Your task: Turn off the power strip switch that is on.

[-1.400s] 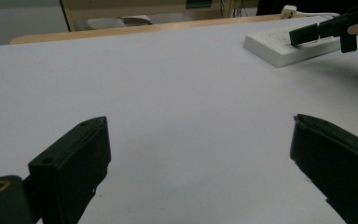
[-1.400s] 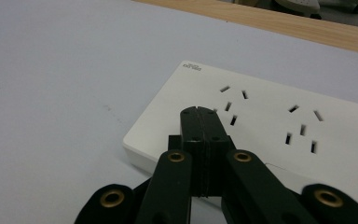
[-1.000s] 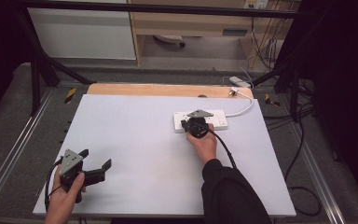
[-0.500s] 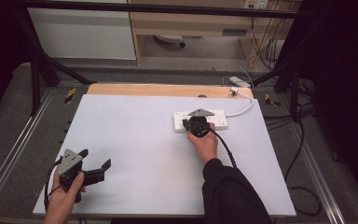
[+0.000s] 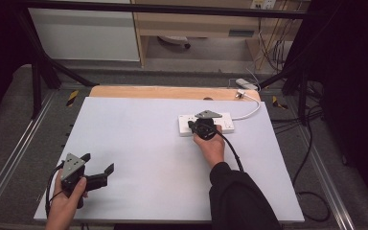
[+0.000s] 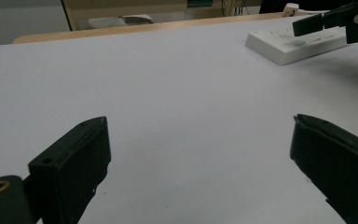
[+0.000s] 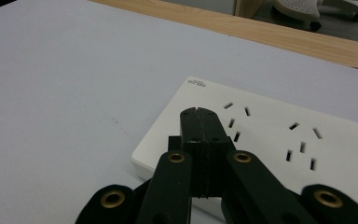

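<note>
My left gripper sits near the white table's front edge, jaws wide apart over bare board (plenty of room). Farther off, my right gripper, jaws pressed together, tips over the flat white plastic power strip near the wooden back edge; its view shows the socket slots.

Lab/test rig: black frame, loose cables, white work table.

High view looks forward and down over the whole surface. Both gripper views sit low and close above it; all share the power strip.
</note>
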Action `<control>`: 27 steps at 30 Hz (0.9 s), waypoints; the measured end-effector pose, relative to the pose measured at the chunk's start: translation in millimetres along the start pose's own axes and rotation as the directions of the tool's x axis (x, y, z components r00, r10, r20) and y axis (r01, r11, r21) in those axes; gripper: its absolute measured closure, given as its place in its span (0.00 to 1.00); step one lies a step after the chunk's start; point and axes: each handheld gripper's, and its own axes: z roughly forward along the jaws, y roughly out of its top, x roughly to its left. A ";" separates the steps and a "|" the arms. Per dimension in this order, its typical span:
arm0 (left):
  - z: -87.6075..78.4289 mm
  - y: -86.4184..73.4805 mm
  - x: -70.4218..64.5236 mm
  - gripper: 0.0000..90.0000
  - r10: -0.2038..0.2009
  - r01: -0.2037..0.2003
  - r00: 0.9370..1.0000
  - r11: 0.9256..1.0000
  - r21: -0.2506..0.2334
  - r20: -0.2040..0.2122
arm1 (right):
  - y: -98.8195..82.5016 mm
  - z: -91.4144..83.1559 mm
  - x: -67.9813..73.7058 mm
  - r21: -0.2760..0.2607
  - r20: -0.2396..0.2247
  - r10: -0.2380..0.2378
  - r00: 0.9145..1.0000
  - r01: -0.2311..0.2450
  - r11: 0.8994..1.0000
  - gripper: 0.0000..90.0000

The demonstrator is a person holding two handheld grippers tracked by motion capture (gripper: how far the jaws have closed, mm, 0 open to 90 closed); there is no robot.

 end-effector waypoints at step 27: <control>0.5 -1.3 -0.4 0.06 0.003 -0.003 1.000 1.000 0.008 -0.002 | 16.4 -25.9 -9.0 -0.025 -0.017 0.009 1.000 -0.009 1.000 0.90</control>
